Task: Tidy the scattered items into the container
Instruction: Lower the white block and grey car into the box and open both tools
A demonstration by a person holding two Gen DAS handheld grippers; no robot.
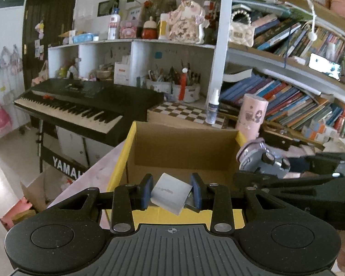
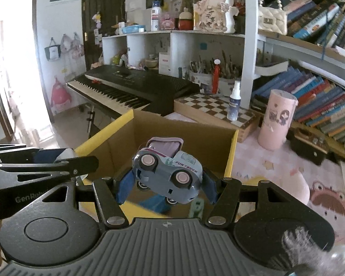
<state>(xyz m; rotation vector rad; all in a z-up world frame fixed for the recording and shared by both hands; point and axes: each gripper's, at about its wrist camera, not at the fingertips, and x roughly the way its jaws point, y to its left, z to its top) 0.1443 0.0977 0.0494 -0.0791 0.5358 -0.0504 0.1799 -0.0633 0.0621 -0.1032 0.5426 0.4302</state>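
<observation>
The left gripper (image 1: 172,192) holds a small white packet (image 1: 171,193) between its blue pads (image 1: 147,192): the packet sits tilted in the narrow gap, one corner against the left pad and the opposite edge against the right one, its lower corner hanging below the fingertips. It hangs over the near yellow rim of the open cardboard box (image 1: 126,158), whose brown inside shows beyond the fingers. The right gripper (image 2: 164,184) is clamped on a grey-blue toy truck (image 2: 166,172) lettered FUN TRUCK; the truck lies on its side with pink wheel hubs facing the camera, the blue pads (image 2: 124,186) pressing on its front and rear ends at a middling spread. It too hangs above the cardboard box, just inside the near rim, beside the left gripper.
</observation>
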